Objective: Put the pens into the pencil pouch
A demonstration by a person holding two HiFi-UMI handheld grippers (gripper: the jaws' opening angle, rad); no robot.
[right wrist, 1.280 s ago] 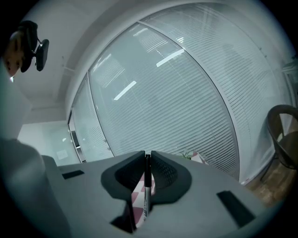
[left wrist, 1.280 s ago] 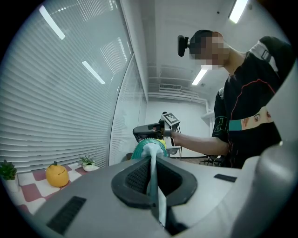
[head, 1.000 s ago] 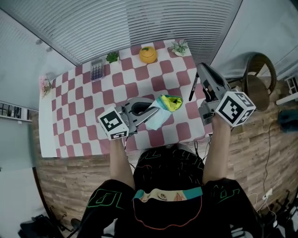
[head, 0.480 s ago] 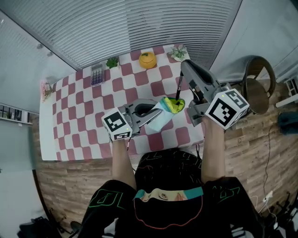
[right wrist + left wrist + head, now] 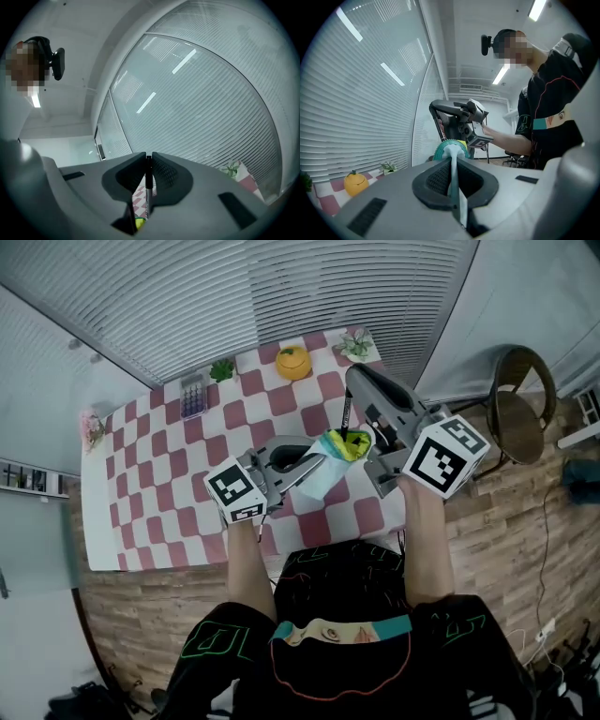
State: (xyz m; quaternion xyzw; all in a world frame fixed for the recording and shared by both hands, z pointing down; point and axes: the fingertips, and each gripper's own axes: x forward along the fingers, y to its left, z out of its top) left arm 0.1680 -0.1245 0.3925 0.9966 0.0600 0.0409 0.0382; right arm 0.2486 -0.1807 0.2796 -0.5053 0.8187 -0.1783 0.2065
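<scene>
My left gripper (image 5: 314, 463) is shut on the edge of a light-blue pencil pouch (image 5: 333, 457) and holds it above the checkered table (image 5: 169, 493), its yellow-green mouth facing up. My right gripper (image 5: 354, 381) is shut on a black pen (image 5: 345, 416) that hangs nearly upright, its lower end at the pouch's mouth. In the left gripper view the pouch (image 5: 450, 151) sticks out of the shut jaws of the left gripper (image 5: 452, 174), with the right gripper (image 5: 461, 112) just beyond it. The right gripper view shows the pen (image 5: 148, 187) pinched in the right gripper (image 5: 148, 165), with a yellow bit of pouch (image 5: 139, 223) below.
At the table's far edge stand an orange pumpkin figure (image 5: 293, 362), two small plants (image 5: 357, 343) (image 5: 222, 369) and a calculator (image 5: 192, 395). Pink flowers (image 5: 92, 427) sit at its left end. A round chair (image 5: 520, 399) stands on the wooden floor to the right.
My right gripper has swung left and slightly up with the pen, from beside the table's right edge to over the pouch's mouth. The left gripper and pouch have stayed put.
</scene>
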